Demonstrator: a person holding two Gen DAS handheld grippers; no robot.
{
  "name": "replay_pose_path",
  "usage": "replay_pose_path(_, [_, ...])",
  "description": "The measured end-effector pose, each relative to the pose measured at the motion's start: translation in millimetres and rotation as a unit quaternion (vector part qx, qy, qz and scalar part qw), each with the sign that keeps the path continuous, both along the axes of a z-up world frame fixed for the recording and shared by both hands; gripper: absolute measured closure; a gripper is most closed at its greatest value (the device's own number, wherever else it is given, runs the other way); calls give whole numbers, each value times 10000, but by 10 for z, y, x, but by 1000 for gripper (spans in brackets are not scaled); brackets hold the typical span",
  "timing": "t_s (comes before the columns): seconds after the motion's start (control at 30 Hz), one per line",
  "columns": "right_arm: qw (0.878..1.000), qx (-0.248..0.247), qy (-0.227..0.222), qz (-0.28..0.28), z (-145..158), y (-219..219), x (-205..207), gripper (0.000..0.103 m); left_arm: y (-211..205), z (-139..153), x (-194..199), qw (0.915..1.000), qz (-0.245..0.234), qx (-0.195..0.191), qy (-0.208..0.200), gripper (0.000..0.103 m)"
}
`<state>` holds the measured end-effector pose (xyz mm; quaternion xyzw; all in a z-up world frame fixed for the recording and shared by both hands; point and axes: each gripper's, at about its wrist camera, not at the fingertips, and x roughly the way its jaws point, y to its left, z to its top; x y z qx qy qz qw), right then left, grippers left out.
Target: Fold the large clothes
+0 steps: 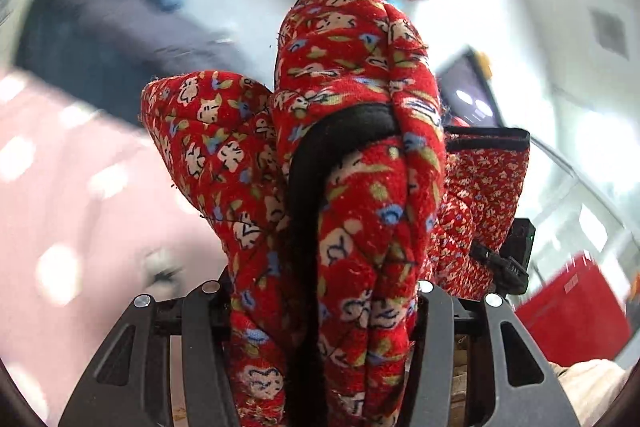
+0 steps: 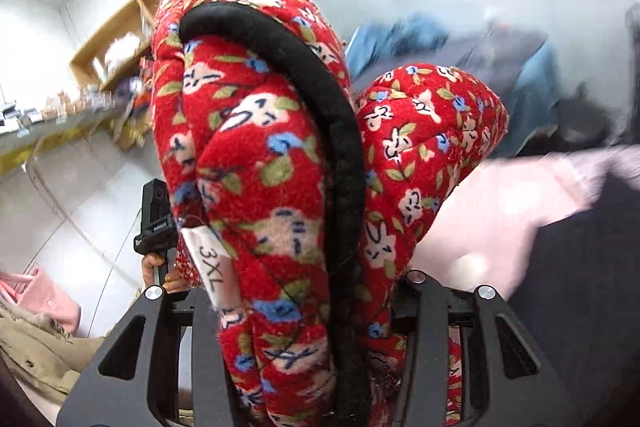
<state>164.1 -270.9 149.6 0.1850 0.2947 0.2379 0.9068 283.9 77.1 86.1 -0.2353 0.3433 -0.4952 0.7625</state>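
Both wrist views are bright and evenly lit, with the white walls (image 1: 520, 7) blown out to glare and hardly any hard shadow. The red floral garment (image 1: 360, 187) close to each lens is sharp, down to its nap and stitching, while everything behind it smears with motion blur. Fisheye distortion bends straight lines, and a dark round vignette cuts off the corners.
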Motion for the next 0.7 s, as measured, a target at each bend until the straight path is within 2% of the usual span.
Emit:
replay_pose_path(0.1, [9960,-176,-421,-763,388,-594,-684,59,-827,351,-90,9970,-669,-224,-320,54])
replay_pose_path(0.2, [9833,-292,-668,-1669,641,-1213,-1403,59,-1739,516,-204,9884,-1384,-498,-375,53])
replay_pose_path(0.27, [9699,-262,-719,-2310,698,-1598,-1856,58,-2409,494,-274,9801,-1868,-608,-280,52])
replay_pose_path(0.3, [9618,-217,-700,-2638,684,-1820,-2112,57,-2700,429,-303,9758,-2081,-663,-98,52])
replay_pose_path(0.33, [9555,-153,-650,-2874,641,-1974,-2339,57,-3036,319,-350,9708,-2307,-652,66,51])
replay_pose_path(0.37, [9478,-65,-559,-3139,563,-2129,-2572,56,-3300,202,-400,9687,-2432,-484,126,50])
replay_pose_path(0.43, [9300,568,-61,-3630,216,-2552,-2882,54,-3751,-135,-442,9642,-2605,-16,485,50])
replay_pose_path(0.47, [9178,925,238,-3853,-16,-2724,-2995,53,-3970,-392,-459,9616,-2601,339,809,49])
replay_pose_path(0.5, [9000,1278,626,-4121,-349,-2940,-3075,52,-4091,-642,-444,9602,-2476,582,1158,48])
replay_pose_path(0.53, [8819,1767,971,-4262,-729,-3143,-3128,50,-4149,-842,-405,9583,-2396,569,1447,45])
replay_pose_path(0.57, [8644,2357,1104,-4302,-1048,-3252,-3161,48,-4168,-992,-366,9576,-2373,466,1563,42])
replay_pose_path(0.6, [8404,3241,1095,-4204,-1445,-3405,-3228,48,-4175,-1040,-339,9588,-2369,423,1506,41])
replay_pose_path(0.63, [8260,3872,934,-3987,-1713,-3476,-3244,48,-4158,-1050,-342,9614,-2322,413,1420,39])
replay_pose_path(0.67, [8242,4060,777,-3871,-1823,-3488,-3232,48,-4151,-1041,-363,9622,-2281,461,1415,36])
replay_pose_path(0.7, [8342,3873,633,-3873,-1833,-3465,-3193,46,-4193,-1041,-325,9632,-2239,543,1387,34])
